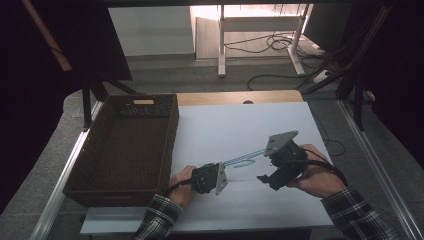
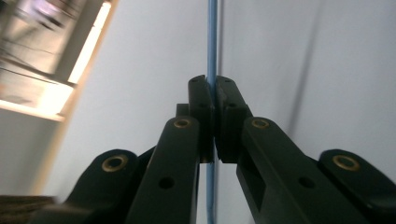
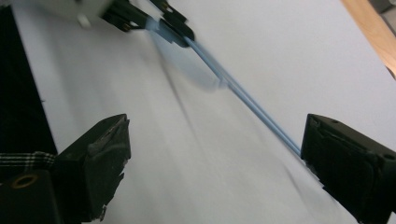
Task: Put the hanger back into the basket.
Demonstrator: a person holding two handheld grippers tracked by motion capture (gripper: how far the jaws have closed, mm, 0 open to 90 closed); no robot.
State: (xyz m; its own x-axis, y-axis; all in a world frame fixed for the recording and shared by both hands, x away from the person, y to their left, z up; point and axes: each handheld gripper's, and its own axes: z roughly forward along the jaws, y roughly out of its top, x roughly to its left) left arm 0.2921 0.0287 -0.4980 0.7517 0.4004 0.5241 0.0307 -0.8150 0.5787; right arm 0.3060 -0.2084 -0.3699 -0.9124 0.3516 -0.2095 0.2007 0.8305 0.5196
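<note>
Thin blue rod (image 1: 244, 158), raised over the desk (image 1: 240, 125) near its front edge, clamped at one end by the left gripper (image 1: 220, 178), its long axis running rightward to the wide-open right gripper (image 1: 267, 177), beside the brown basket (image 1: 125, 145).

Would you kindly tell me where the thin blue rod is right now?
In the high view, the thin blue rod hangs above the white table, clamped in the left gripper, right of the wicker basket.

The blue rod's (image 2: 211, 42) far end runs past the top edge.
</note>
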